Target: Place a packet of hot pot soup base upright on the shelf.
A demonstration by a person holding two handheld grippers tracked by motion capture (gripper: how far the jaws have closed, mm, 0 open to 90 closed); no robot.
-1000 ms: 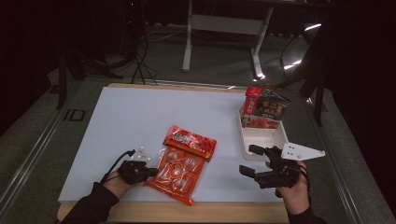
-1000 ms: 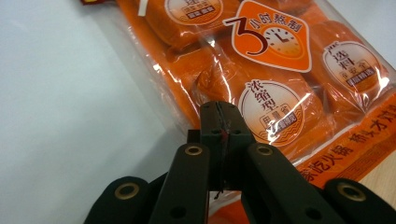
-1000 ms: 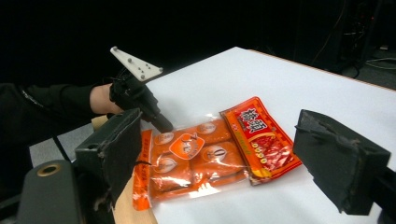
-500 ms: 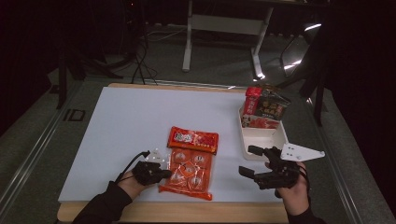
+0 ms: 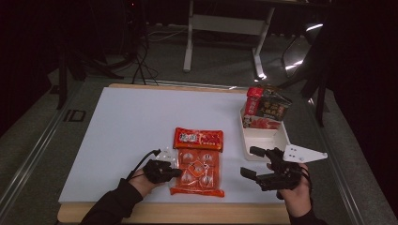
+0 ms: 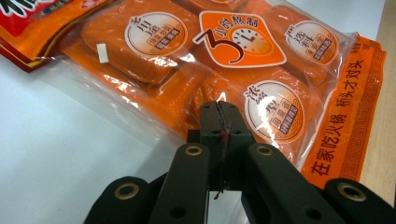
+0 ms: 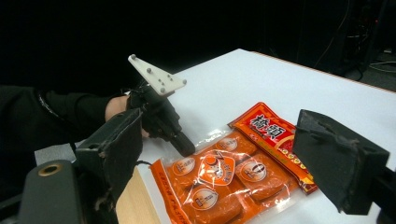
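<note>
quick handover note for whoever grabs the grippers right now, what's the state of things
Left hand-held gripper: shut on the left edge of the orange bag, which lies flat near the table's front edge.
Right hand-held gripper: open, holding nothing, right of the bag and in front of the white tray.
Tray holds snack packs at its far end; the near end is free.
Done: bag gripped.
Left: probably moving the bag to the tray.

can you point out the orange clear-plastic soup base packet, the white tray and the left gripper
orange clear-plastic soup base packet (image 5: 197, 169), high view, middle of its clear front
white rectangular plastic tray (image 5: 264, 139), high view, bare floor
left gripper (image 5: 174, 172), high view, shut jaw tips at the packet's edge
</note>
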